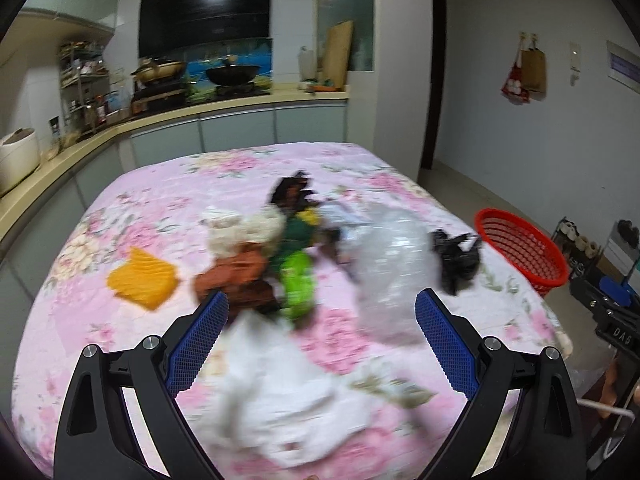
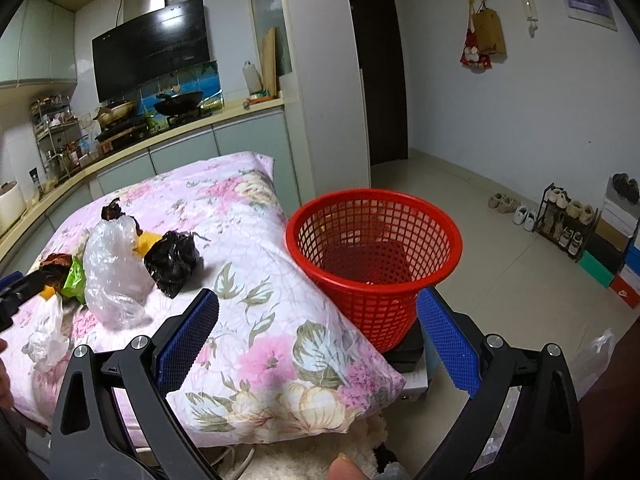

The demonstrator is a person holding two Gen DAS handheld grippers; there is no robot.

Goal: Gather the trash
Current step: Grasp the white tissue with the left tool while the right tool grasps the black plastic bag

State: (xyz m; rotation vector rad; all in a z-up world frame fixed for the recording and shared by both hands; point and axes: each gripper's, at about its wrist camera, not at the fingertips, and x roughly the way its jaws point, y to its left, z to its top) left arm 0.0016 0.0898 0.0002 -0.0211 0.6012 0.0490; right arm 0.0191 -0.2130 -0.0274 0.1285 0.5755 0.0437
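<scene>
Trash lies in a heap on the pink floral cloth [image 1: 120,332]: a white plastic bag [image 1: 288,392] nearest me, a clear plastic bag [image 1: 392,264], a black bag [image 1: 456,258], a green wrapper [image 1: 296,280], brown wrappers [image 1: 240,276], crumpled paper [image 1: 240,232] and an orange piece [image 1: 140,276]. My left gripper [image 1: 320,308] hangs open above the white bag, holding nothing. The red mesh basket [image 2: 372,256] stands beside the table's right edge, empty as far as I see. My right gripper [image 2: 318,316] is open near the basket, with the clear bag [image 2: 112,272] and black bag [image 2: 172,260] off to its left.
A kitchen counter [image 1: 160,120] with wok, pots and a spice rack runs behind the table. A dark doorway [image 2: 376,80] and tiled floor lie to the right. Shoes on a rack [image 2: 568,216] and stacked boxes [image 2: 616,264] line the right wall. A fingertip [image 2: 346,466] shows at the bottom edge.
</scene>
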